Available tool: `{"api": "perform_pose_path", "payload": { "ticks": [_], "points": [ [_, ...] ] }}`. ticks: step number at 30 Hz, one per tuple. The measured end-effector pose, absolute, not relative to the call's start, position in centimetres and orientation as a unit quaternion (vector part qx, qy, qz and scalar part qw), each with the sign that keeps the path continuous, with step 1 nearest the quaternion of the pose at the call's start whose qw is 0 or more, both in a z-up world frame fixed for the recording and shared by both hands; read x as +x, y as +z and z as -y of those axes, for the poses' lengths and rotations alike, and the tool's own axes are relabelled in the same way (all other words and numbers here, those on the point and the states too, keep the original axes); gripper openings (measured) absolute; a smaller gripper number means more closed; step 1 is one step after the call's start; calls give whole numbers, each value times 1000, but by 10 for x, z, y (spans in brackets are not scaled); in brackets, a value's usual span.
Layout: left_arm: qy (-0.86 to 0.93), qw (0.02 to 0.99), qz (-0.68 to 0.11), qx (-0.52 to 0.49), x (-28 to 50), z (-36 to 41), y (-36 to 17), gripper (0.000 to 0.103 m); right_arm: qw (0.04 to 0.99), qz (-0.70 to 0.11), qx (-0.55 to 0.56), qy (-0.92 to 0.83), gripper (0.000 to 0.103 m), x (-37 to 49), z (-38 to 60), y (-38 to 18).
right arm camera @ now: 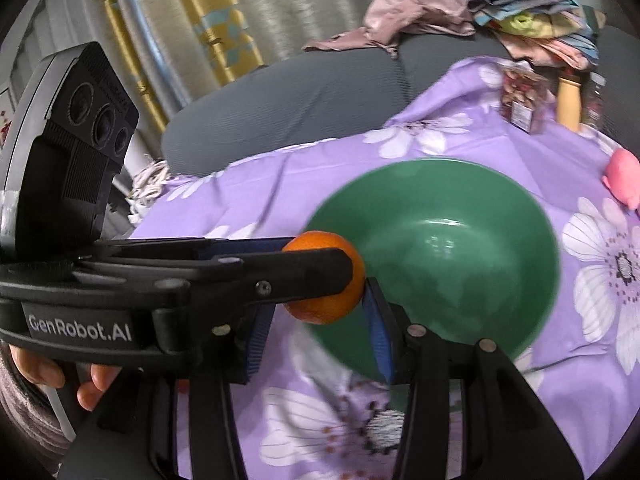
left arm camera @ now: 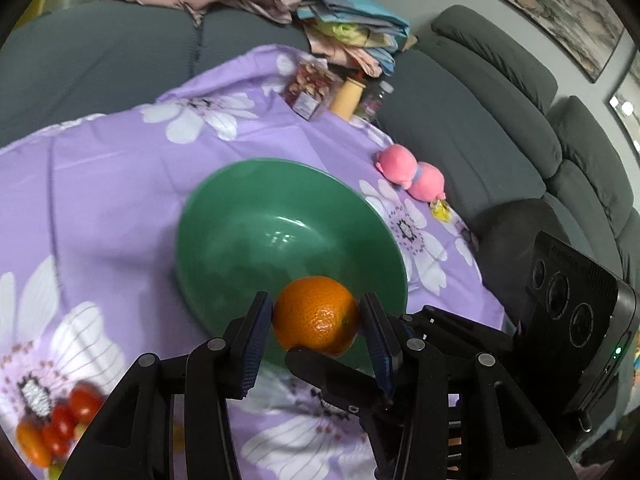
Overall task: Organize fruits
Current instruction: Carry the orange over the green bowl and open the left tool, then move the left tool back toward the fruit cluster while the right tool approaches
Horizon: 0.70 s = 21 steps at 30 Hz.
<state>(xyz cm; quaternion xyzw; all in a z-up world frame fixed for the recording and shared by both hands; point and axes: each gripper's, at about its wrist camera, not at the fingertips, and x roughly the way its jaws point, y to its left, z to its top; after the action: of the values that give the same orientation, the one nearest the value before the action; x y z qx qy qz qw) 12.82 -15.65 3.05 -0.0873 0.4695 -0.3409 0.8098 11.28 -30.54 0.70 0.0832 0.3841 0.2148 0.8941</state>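
Note:
An orange (left arm camera: 316,314) hangs just above the near rim of an empty green bowl (left arm camera: 240,220) on the purple flowered cloth. My left gripper (left arm camera: 316,312) is shut on it, a blue pad pressed to each side. In the left wrist view a black finger (left arm camera: 320,368) of the right gripper comes in from the right and lies against the orange's underside. In the right wrist view the same orange (right arm camera: 332,304) sits between my right gripper's (right arm camera: 320,296) pads at the bowl's (right arm camera: 480,208) left rim. The left gripper's finger (right arm camera: 300,272) crosses in front and hides the right gripper's left pad.
Several cherry tomatoes (left arm camera: 60,420) lie on the cloth at the lower left. A pink plush toy (left arm camera: 412,172) sits right of the bowl. Snack jars (left arm camera: 308,88) and a bottle (left arm camera: 348,96) stand behind it. A grey sofa (left arm camera: 480,120) with piled clothes (left arm camera: 352,28) surrounds the table.

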Motion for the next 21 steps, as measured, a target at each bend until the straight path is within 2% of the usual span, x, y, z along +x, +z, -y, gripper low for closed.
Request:
{"api": "perform_pose_path", "payload": {
  "ticks": [12, 15, 16, 18, 19, 21],
  "points": [
    [-342, 795, -490, -107, 135, 164, 16, 45, 893, -404, 73, 186, 47, 123, 319, -7],
    [-341, 799, -484, -109, 132, 161, 23, 45, 895, -404, 67, 176, 56, 120, 318, -8],
    [-340, 801, -480, -109, 130, 159, 25, 47, 895, -404, 66, 175, 57, 118, 318, -8],
    [-336, 808, -473, -106, 125, 156, 31, 62, 897, -402, 63, 171, 58, 113, 318, -6],
    [-332, 813, -467, -104, 121, 153, 35, 74, 899, -399, 62, 170, 62, 110, 318, -5],
    [-324, 824, -454, -101, 113, 146, 43, 77, 903, -392, 60, 166, 66, 103, 318, -1]
  ]
}}
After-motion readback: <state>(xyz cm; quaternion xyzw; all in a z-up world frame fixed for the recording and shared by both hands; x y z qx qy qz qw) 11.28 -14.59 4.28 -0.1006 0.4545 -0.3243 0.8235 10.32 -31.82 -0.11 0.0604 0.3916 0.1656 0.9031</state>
